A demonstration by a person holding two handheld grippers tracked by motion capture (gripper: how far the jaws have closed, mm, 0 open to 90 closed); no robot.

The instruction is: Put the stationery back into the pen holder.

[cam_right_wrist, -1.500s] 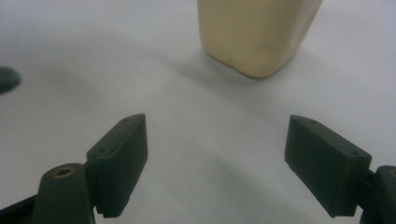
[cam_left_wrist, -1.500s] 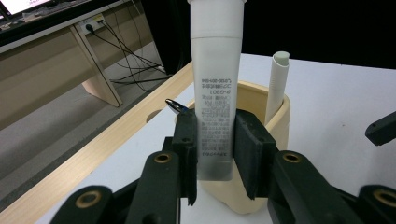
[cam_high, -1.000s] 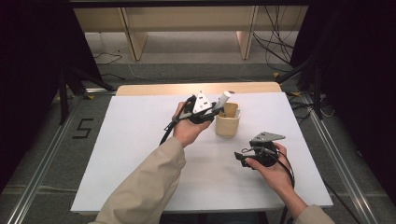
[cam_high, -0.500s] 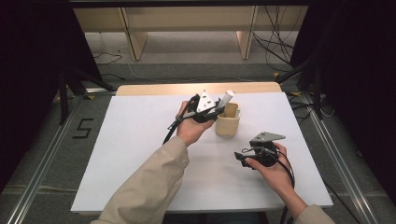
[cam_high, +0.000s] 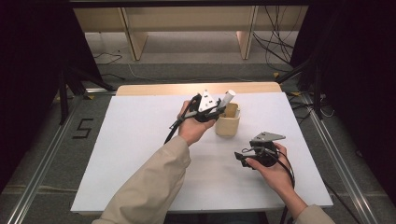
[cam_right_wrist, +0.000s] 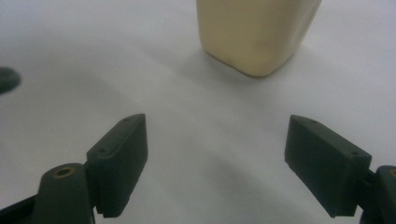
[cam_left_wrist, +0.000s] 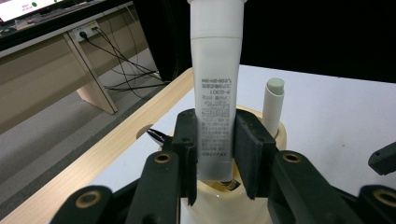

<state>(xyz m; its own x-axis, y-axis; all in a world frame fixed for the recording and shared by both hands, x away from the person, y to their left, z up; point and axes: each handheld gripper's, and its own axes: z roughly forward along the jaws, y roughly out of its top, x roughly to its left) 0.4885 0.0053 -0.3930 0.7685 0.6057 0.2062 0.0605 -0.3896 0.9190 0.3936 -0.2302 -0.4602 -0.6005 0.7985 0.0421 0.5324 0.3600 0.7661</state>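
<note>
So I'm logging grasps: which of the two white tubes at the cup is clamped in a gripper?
The larger printed tube, clamped between the left gripper's jaws above the cream cup. The slimmer grey-tipped stick stands free in the cup.

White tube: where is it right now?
The white tube is clamped upright in the left tongs, directly over the beige cup near the table's far middle in the high view.

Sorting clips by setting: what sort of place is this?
Probably a lab recording rig: a white-covered table, dark curtains at both sides, loose cables on the floor.
</note>
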